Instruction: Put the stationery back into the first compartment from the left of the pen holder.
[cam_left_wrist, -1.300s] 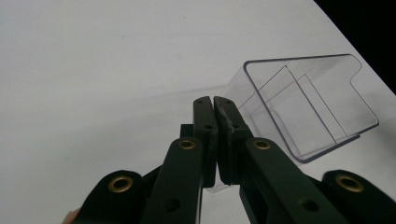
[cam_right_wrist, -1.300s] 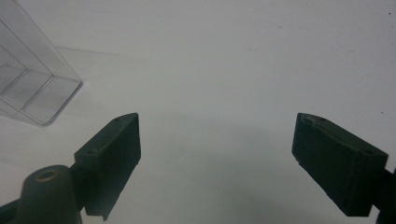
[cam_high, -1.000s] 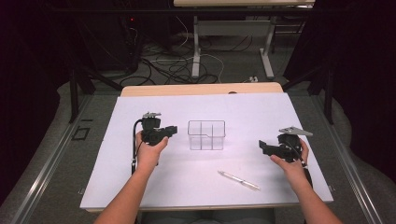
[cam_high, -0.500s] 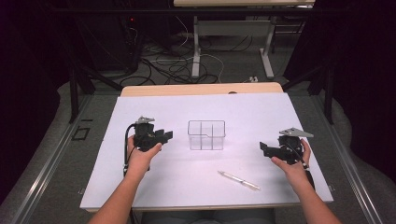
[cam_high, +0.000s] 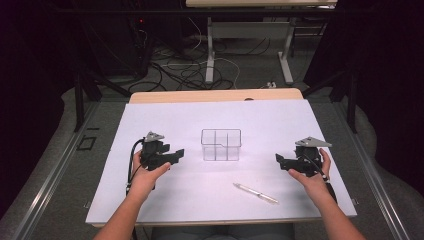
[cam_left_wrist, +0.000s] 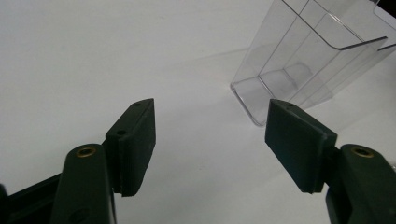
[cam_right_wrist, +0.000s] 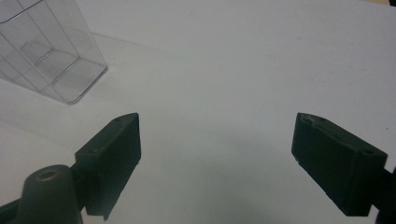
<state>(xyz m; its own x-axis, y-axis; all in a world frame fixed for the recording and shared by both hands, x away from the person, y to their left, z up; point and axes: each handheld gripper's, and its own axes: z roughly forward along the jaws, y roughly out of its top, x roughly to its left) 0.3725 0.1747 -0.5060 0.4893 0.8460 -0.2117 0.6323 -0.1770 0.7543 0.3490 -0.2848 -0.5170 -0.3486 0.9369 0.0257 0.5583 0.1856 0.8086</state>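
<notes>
Both your hands have slid down twd you since the earlier frames, most of all the left gripper (cam_high: 176, 153), now lower and further from the clear container (cam_high: 221, 145); the right gripper (cam_high: 280, 160) drifted only a little. Both claws stand wide and hold nothing: jaws well apart in the left gripper view and right gripper view alike. The pen (cam_high: 256, 193) lies flat on the white table (cam_high: 165, 120), nearer your edge, right of centre, between container and right hand but well apart from both. Its long axis runs diagonally, upper-left to lower-right in the high view; which end is the tip I can't tell, too small. Risks, imo: pen is thin and round, so closing across it off-centre or from a steep angle could roll or skid it away. The container looks light, w/ thin clear walls (cam_left_wrist: 299, 60) hard to judge, so a jaw could clip it and tip or shove it. Come in square to the pen's axis
</notes>
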